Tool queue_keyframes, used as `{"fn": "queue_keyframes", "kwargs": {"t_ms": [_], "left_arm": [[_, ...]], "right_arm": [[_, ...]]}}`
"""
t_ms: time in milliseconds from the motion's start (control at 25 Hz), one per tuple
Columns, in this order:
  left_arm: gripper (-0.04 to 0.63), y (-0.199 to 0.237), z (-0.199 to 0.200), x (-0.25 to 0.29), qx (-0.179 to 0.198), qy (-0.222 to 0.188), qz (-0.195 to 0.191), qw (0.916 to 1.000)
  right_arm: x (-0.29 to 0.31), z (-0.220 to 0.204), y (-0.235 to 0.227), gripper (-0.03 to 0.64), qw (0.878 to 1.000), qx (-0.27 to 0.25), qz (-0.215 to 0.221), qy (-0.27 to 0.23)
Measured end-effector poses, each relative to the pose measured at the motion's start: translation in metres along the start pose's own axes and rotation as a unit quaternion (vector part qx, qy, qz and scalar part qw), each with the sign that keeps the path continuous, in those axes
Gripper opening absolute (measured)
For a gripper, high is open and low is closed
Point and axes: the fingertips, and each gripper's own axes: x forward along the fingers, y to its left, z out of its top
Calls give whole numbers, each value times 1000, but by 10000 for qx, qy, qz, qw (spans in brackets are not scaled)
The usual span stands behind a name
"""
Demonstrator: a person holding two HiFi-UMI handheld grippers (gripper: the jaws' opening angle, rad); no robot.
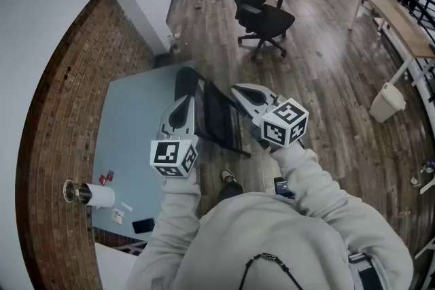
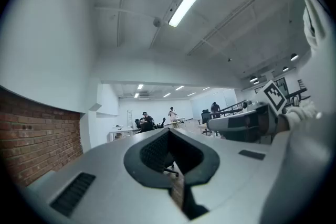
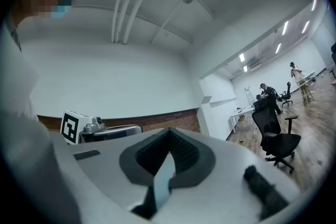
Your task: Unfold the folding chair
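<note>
Folding chair (image 1: 219, 112) on the wooden floor, both claws pressed together and empty.

Seen from above, the dark chair stands at the right edge of a pale blue mat (image 1: 129, 139), directly below and between the two raised grippers, touched by neither; how far it is folded is hard to tell. The left gripper (image 1: 185, 100) and the right gripper (image 1: 238, 88) are held level side by side, jaws closed on nothing. A black office chair (image 1: 262, 7) stands farther off, and a brick wall (image 1: 61, 132) runs along the left.
</note>
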Motion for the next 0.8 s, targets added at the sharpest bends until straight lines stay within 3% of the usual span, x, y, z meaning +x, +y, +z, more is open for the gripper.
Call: {"fn": "queue_keyframes", "kwargs": {"t_ms": [480, 800], "left_arm": [[5, 76, -32, 55, -194, -5, -49, 9998], [5, 164, -81, 121, -122, 384, -157, 9991]], "right_arm": [[72, -16, -46, 7, 9995, -86, -247, 169], [168, -41, -116, 6, 9978, -45, -554, 363]]}}
